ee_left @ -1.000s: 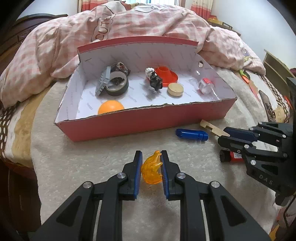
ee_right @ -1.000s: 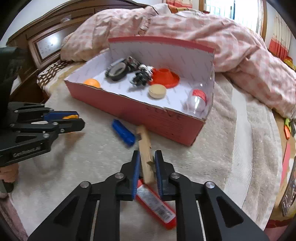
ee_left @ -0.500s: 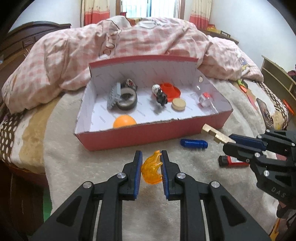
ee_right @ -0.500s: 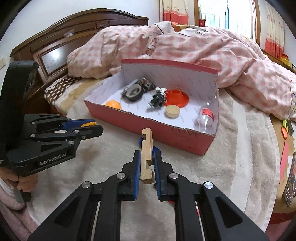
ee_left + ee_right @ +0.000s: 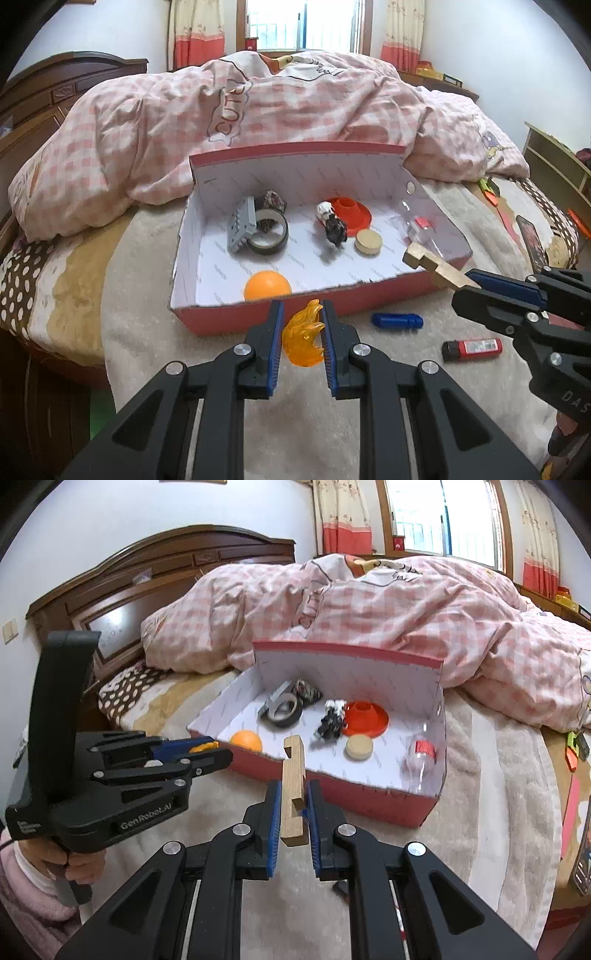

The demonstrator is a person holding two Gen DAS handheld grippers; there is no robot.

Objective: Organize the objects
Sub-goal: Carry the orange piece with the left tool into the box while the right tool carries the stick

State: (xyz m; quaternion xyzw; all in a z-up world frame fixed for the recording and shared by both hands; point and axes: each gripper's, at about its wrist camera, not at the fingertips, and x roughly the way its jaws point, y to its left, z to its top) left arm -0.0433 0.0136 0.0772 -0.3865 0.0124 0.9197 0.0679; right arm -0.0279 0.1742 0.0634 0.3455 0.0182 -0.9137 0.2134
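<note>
Wooden block (image 5: 293,794) stands upright in the right gripper (image 5: 292,814), clamped on its lower half, low in the frame's centre; it looks stiff and light, so flat sides suit the grip. Flame piece (image 5: 304,341), held by the left gripper (image 5: 303,339), seems thin, maybe brittle plastic. Above both sits the box (image 5: 306,308) on the bed (image 5: 147,332).

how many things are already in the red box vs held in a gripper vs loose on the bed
In the red box: 7 (grey comb, tape roll, dark bundle, toy figure, orange cone, wooden disc, orange ball), plus perhaps a clear bottle
Held: 2 (flame piece, wooden block)
Loose: 2 (blue tube, lighter)
Total: 11 or 12
</note>
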